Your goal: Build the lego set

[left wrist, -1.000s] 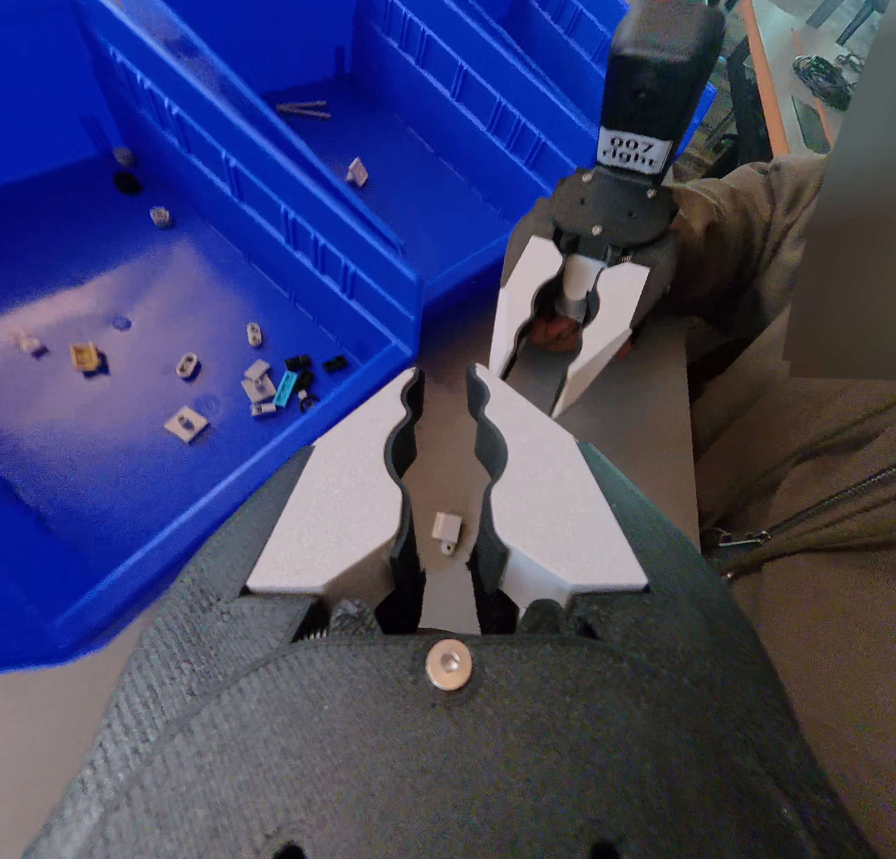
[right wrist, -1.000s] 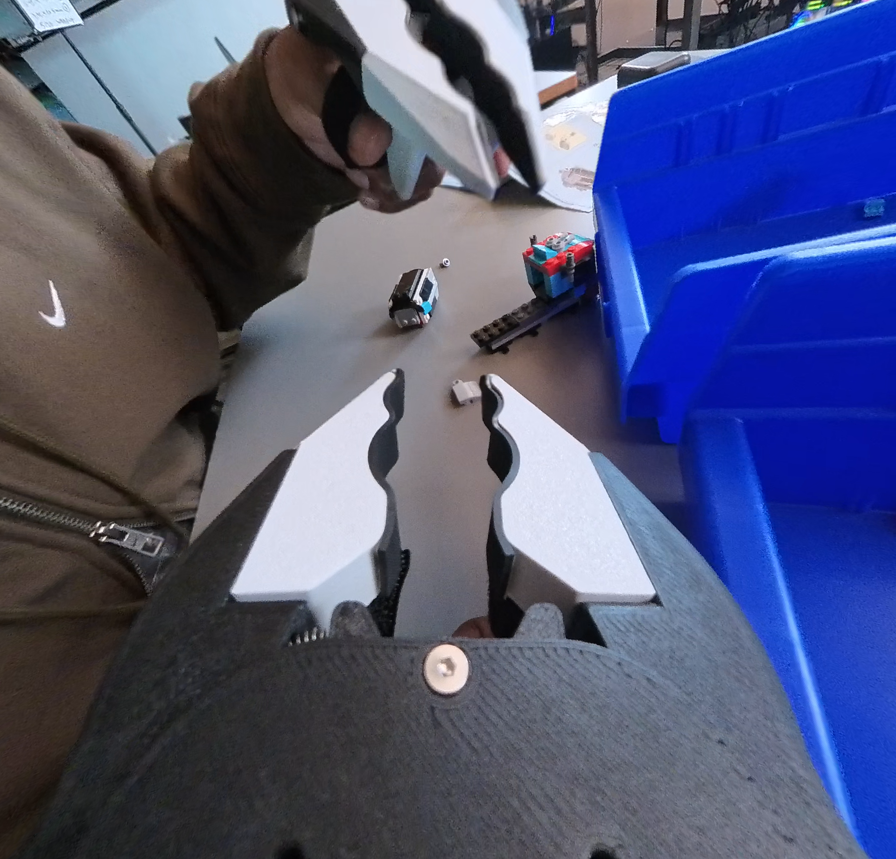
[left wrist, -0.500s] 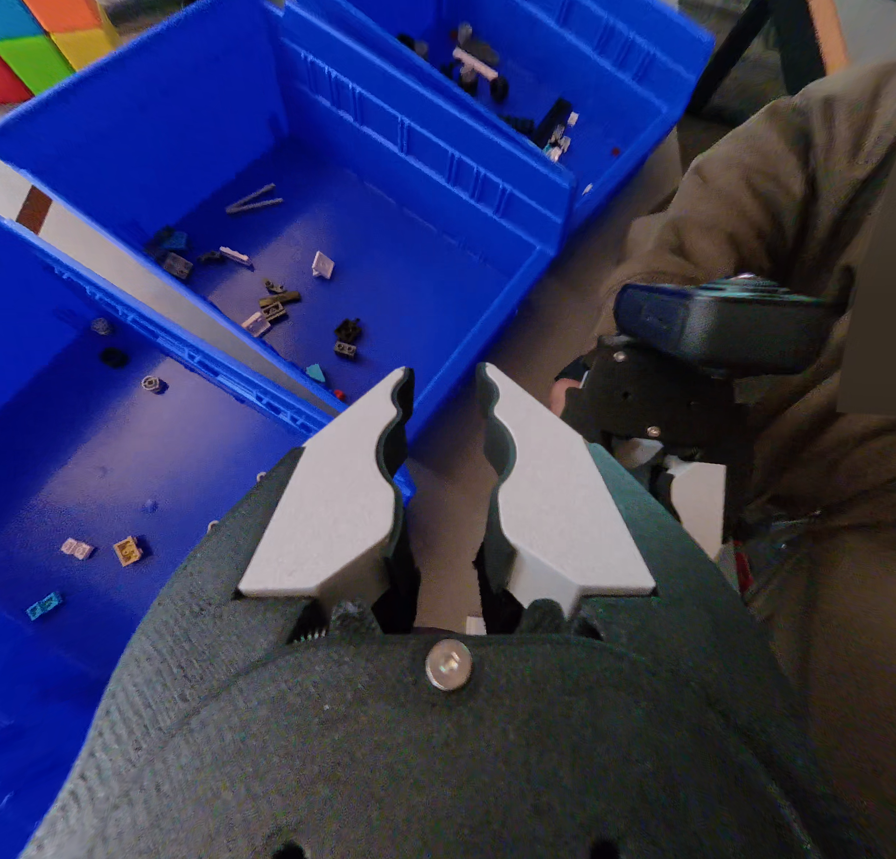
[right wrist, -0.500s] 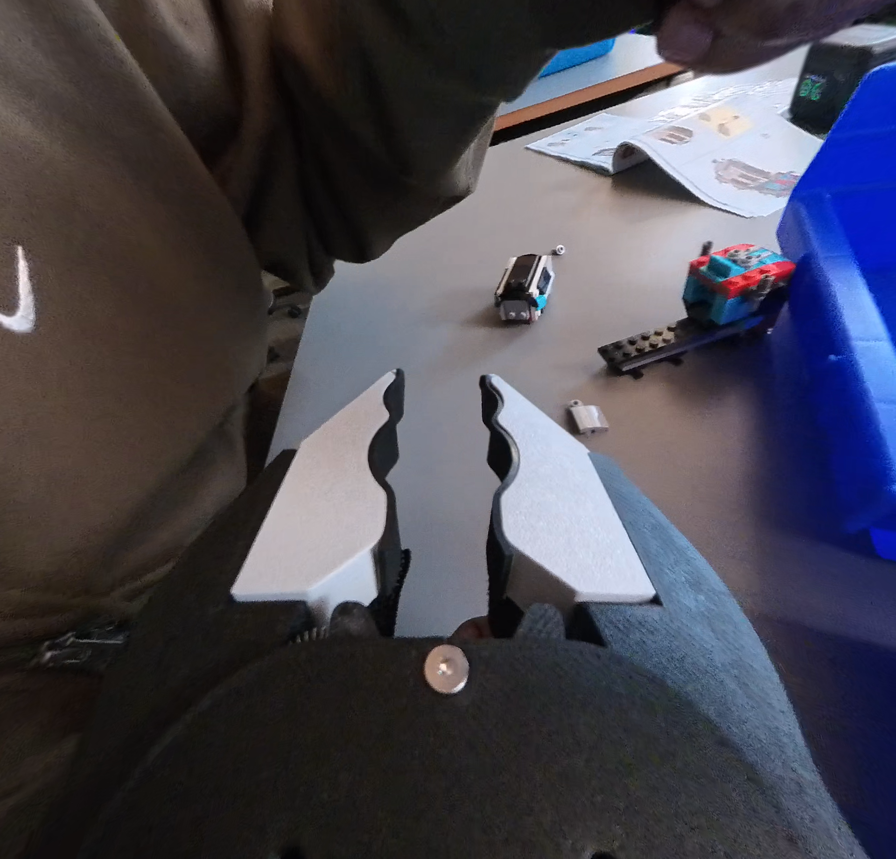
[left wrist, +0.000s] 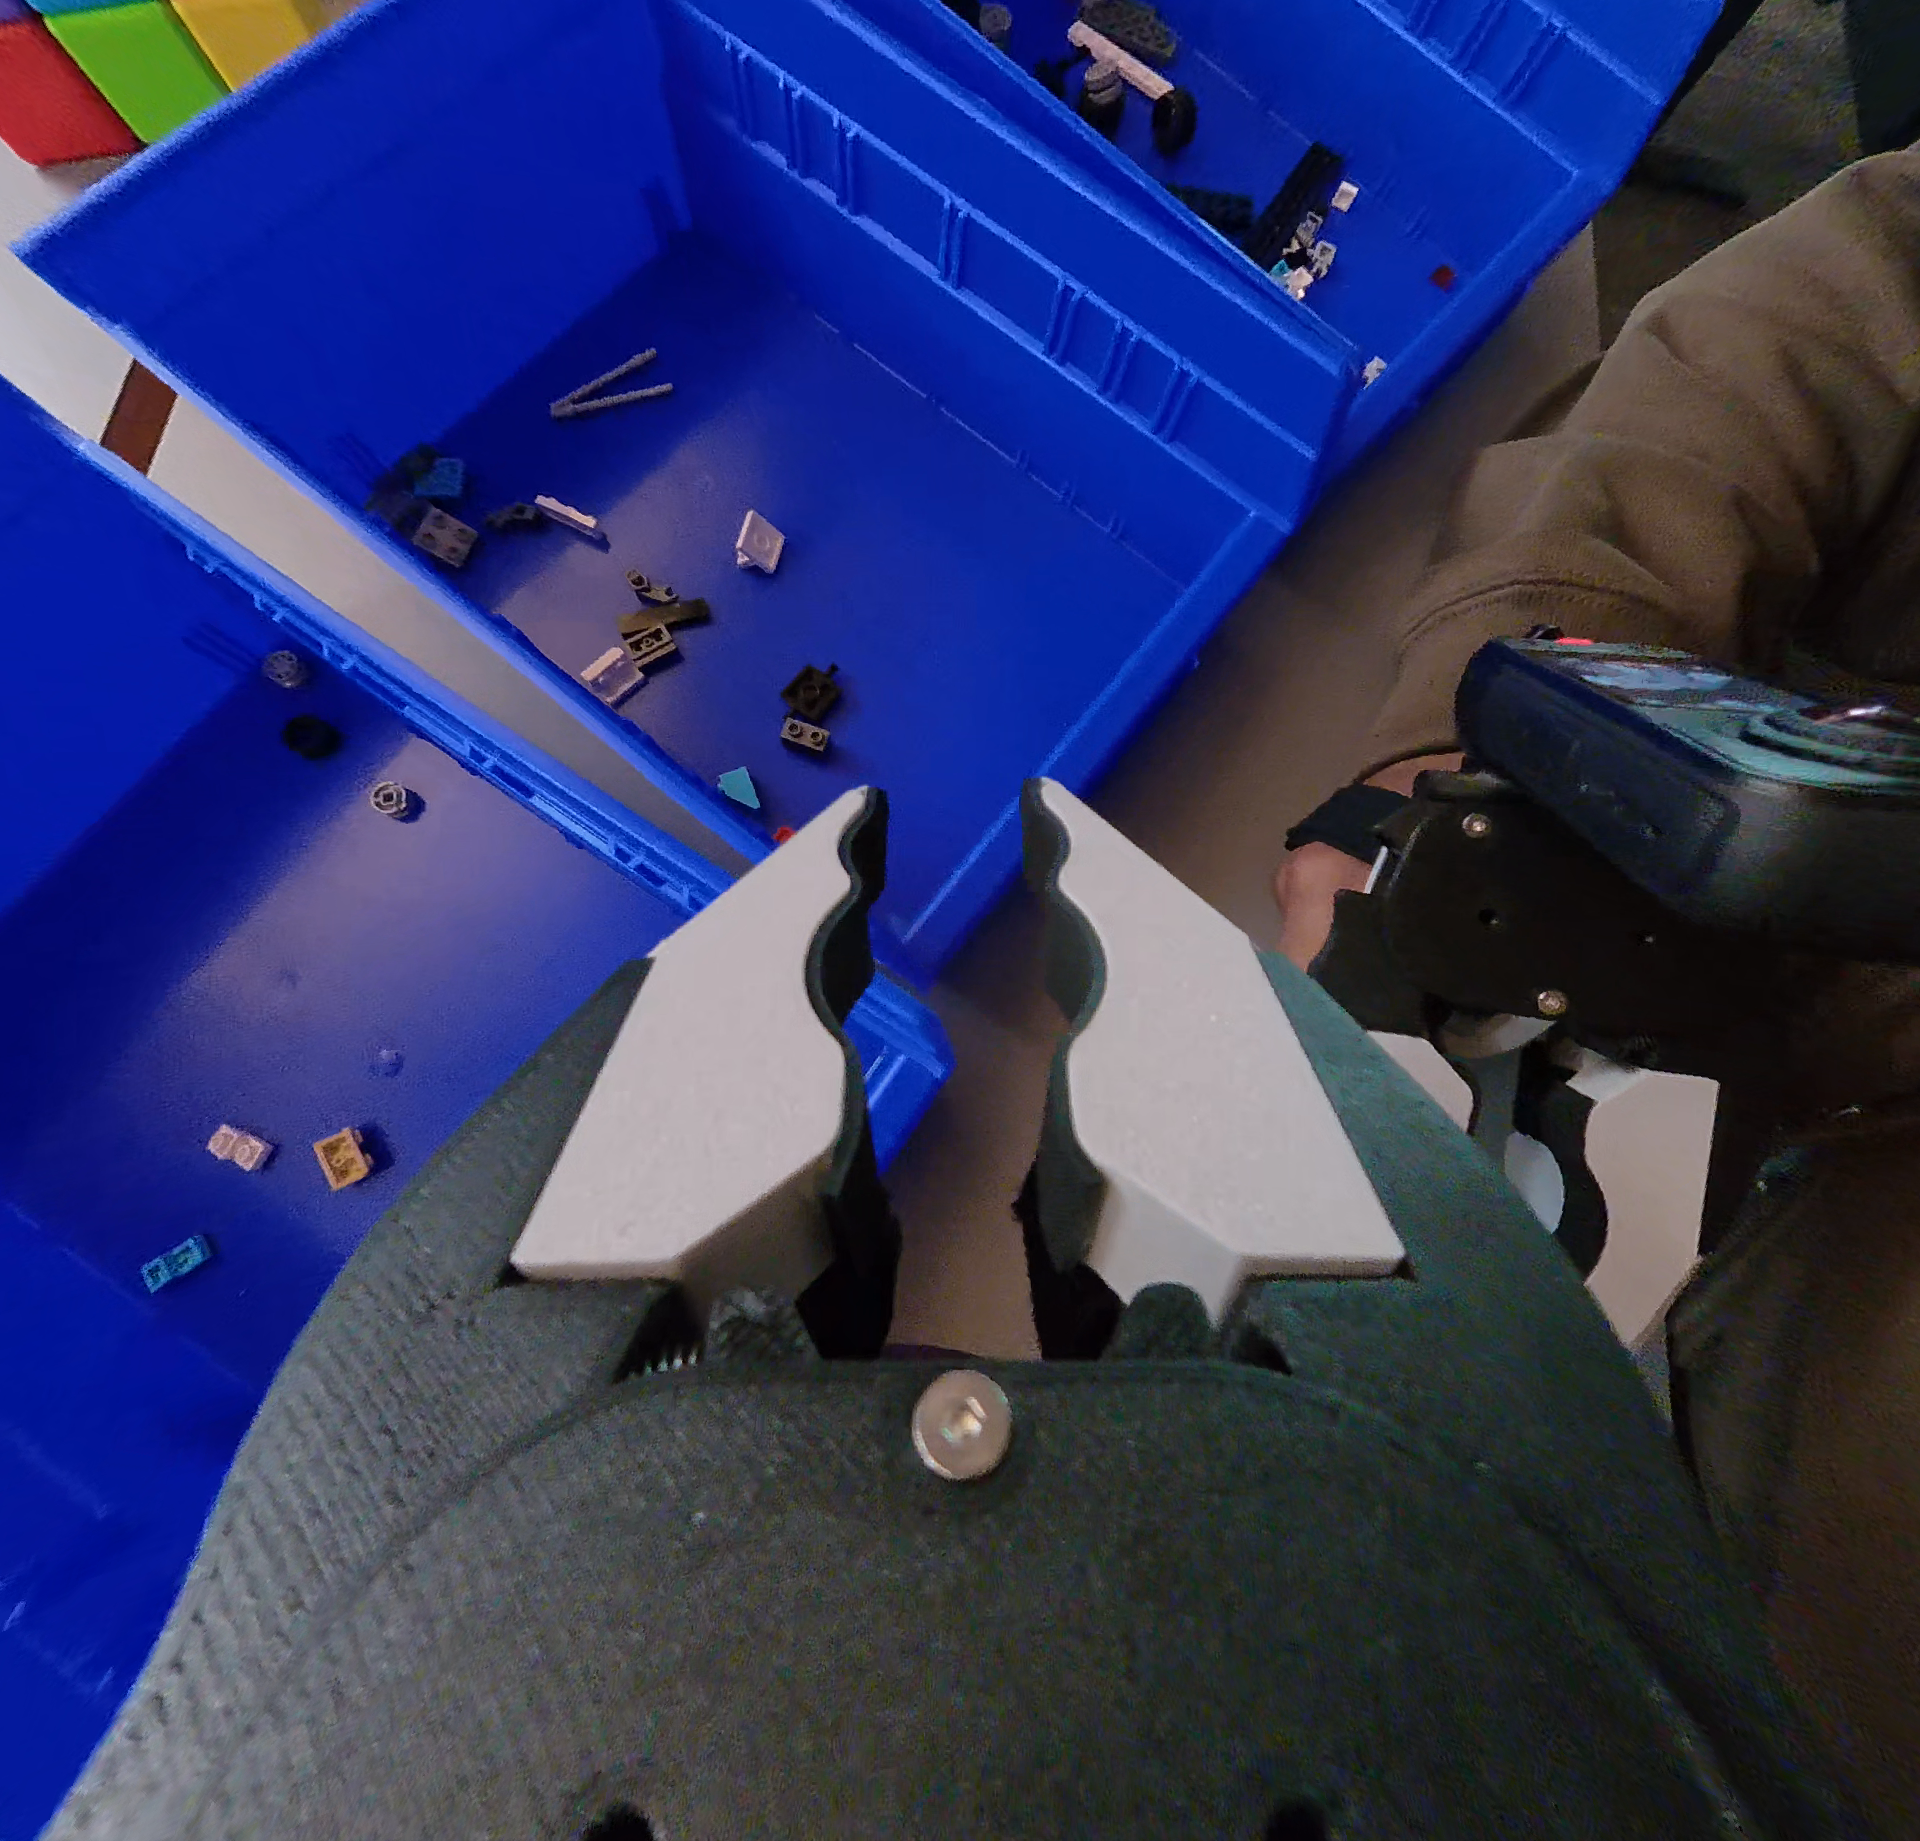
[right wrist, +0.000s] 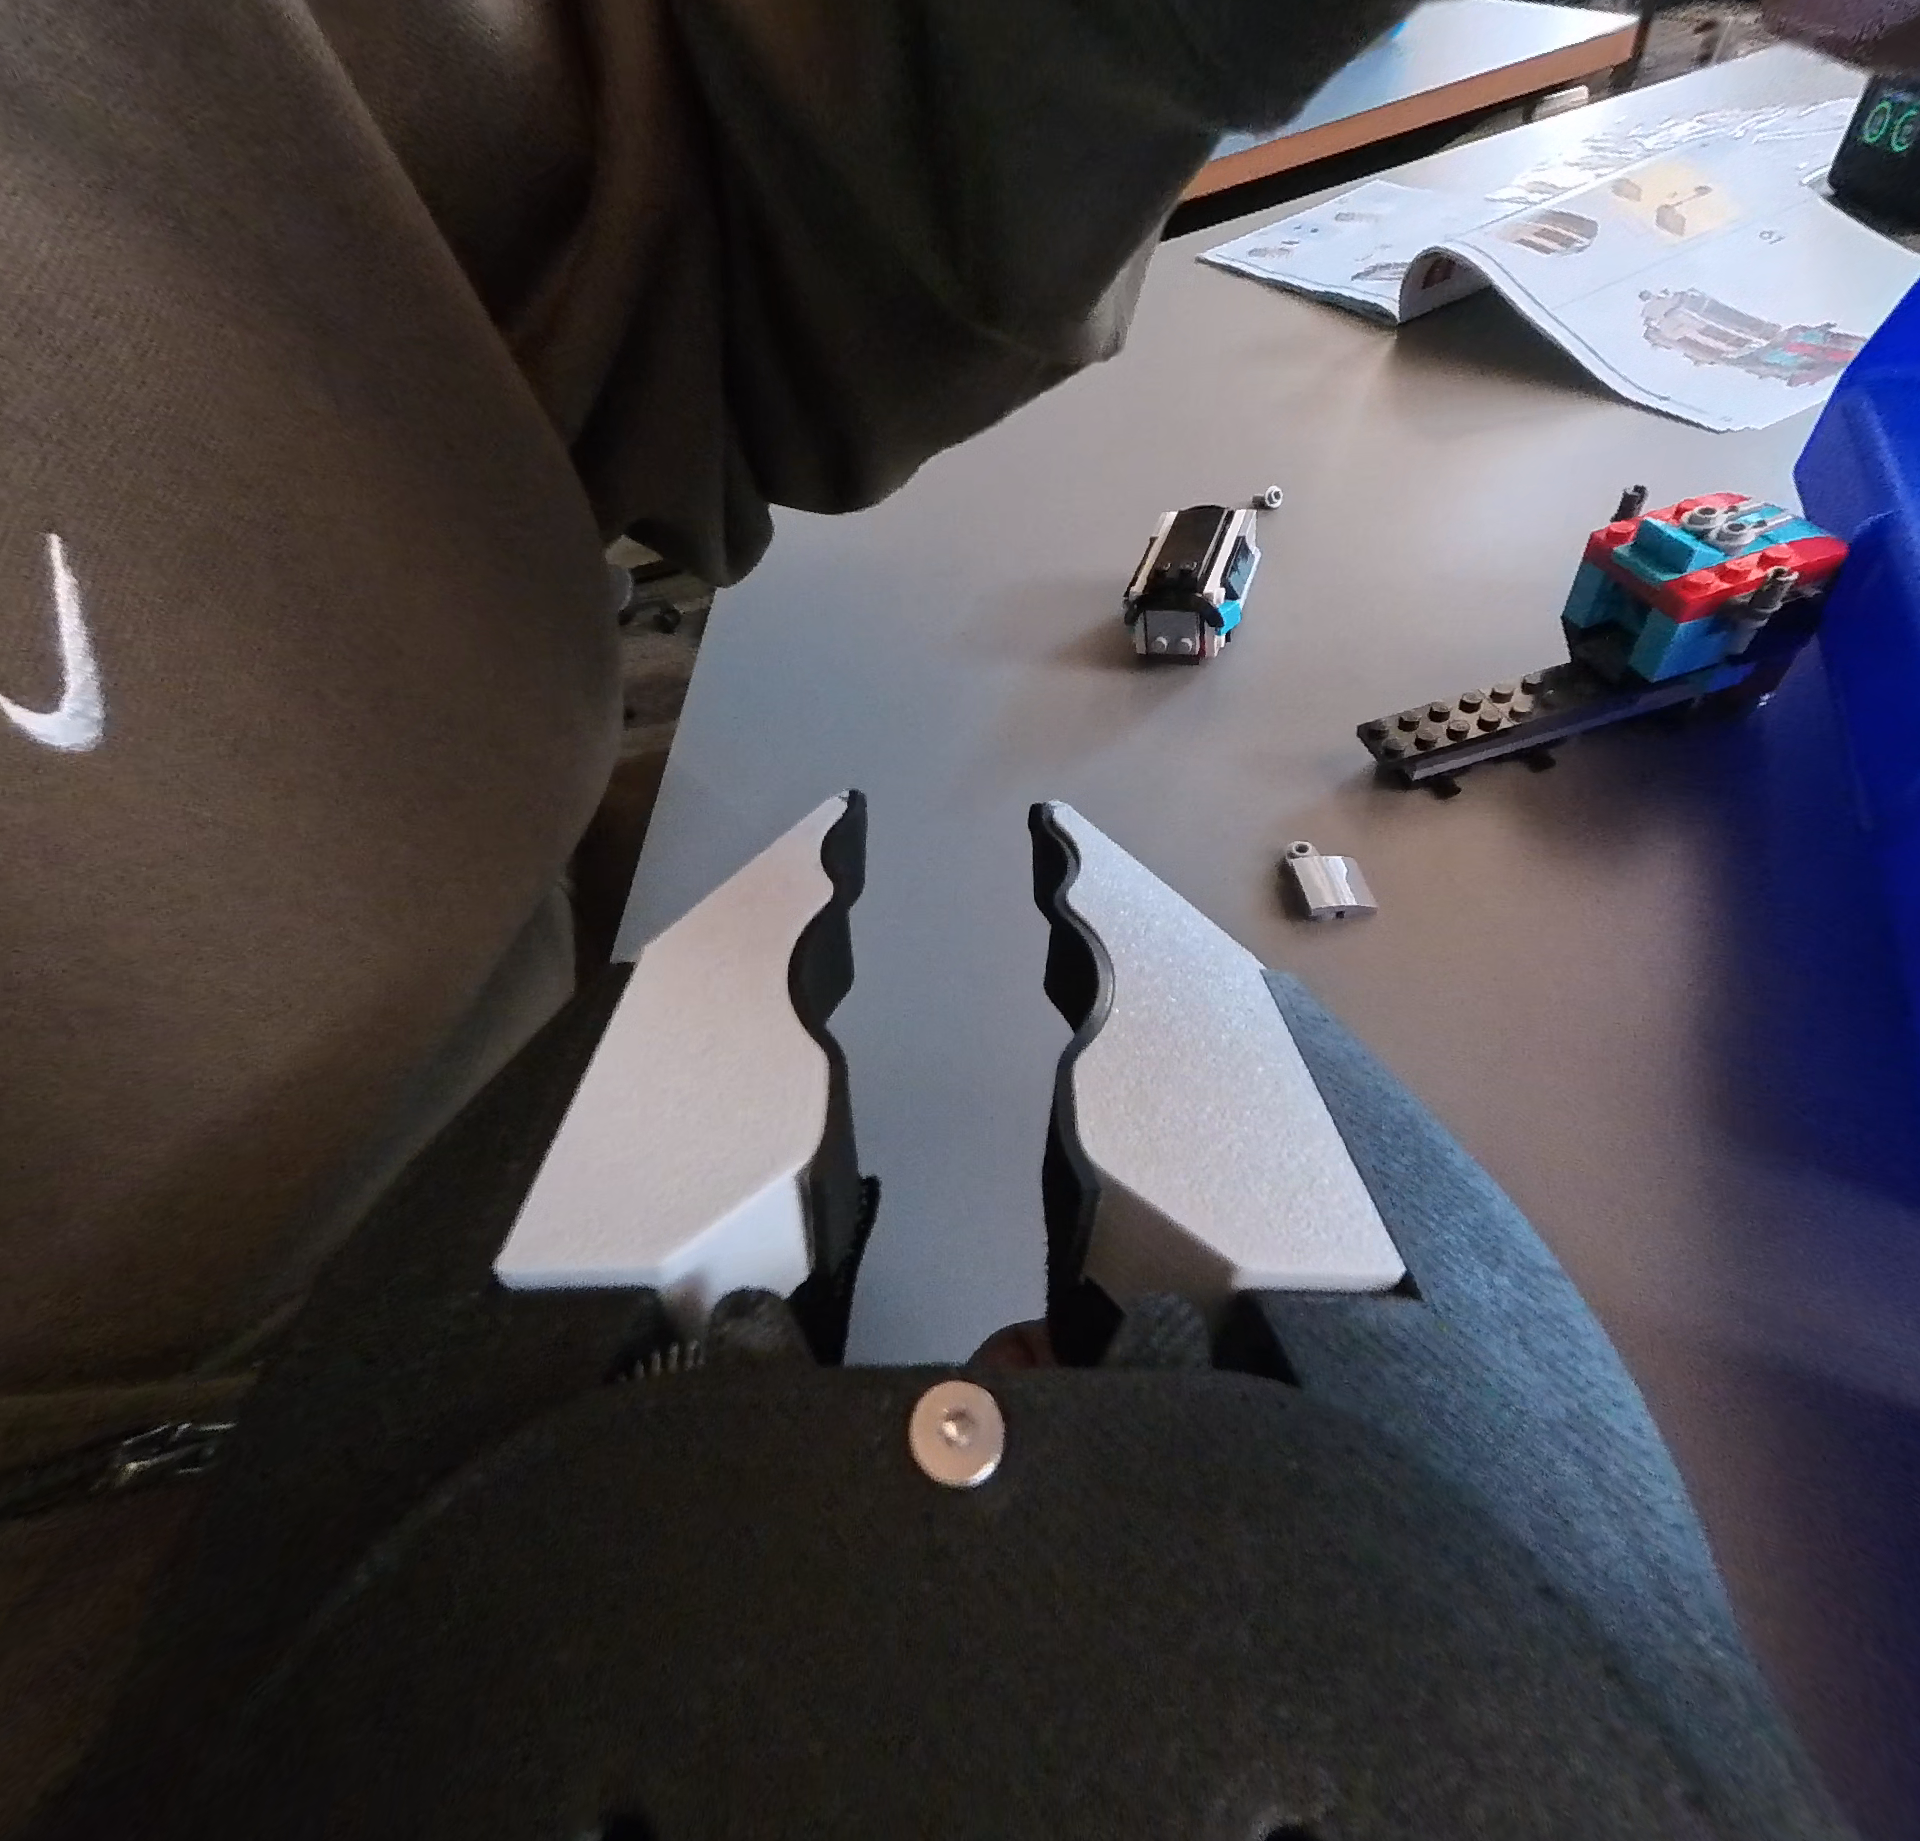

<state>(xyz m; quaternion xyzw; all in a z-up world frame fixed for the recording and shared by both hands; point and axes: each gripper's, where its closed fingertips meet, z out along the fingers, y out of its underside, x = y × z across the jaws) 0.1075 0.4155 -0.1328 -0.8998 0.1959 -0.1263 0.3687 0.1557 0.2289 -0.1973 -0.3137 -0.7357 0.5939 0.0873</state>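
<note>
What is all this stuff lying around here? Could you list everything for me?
Blue bins: three, side by side on the table, each holding small loose bricks.
Colourful block stack: one, behind the bins.
Table: one, grey.
Small brick car: one, black, white and blue, mid-table.
Brick build: one, red and blue on a dark plate, against a bin.
Loose grey piece: one, on the table right of the right gripper.
Booklet: one, open, far side.
Left gripper: open, empty, over the bins.
Right gripper: open, empty, above the table.
Person's brown sleeve.
</note>
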